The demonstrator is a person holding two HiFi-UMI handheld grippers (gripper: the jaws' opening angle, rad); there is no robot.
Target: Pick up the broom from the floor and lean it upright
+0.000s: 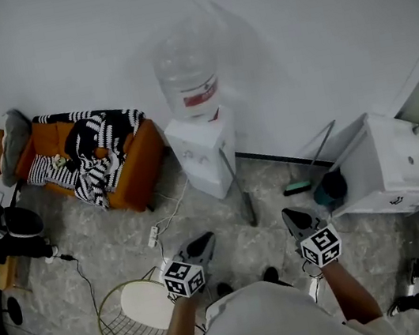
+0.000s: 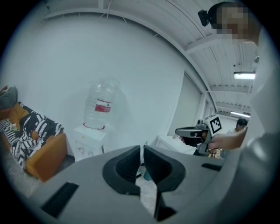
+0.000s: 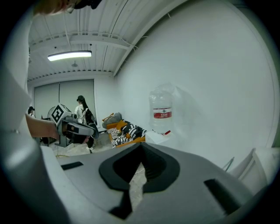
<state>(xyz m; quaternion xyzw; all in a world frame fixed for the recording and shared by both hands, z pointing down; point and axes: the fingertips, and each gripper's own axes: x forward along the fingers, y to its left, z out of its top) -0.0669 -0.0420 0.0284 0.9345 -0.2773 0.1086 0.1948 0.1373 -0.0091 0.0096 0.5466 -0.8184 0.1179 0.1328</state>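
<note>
While both claws hover low over the floor in front of the person, neither has anything in it. The left claw has its jaws pressed together with only a sliver of light between the pads, and the right claw is shut just as tight and empty.

What I take for the broom is the thin-handled thing with a green head, far and to the right of both claws. Its head sits on the floor just beside a teal tub. Its handle runs from that near-left end away to the far right, alongside the white cabinet. I cannot tell whether the handle rests on the cabinet or lies free.

A second, dark pole stands against the water dispenser, between the two claws and farther off. It could be the broom instead, as the frames do not settle it.

On the first reading the right claw is plainly nearer. It would have to open, reach far and slightly right, and close across the handle, not along it.
</note>
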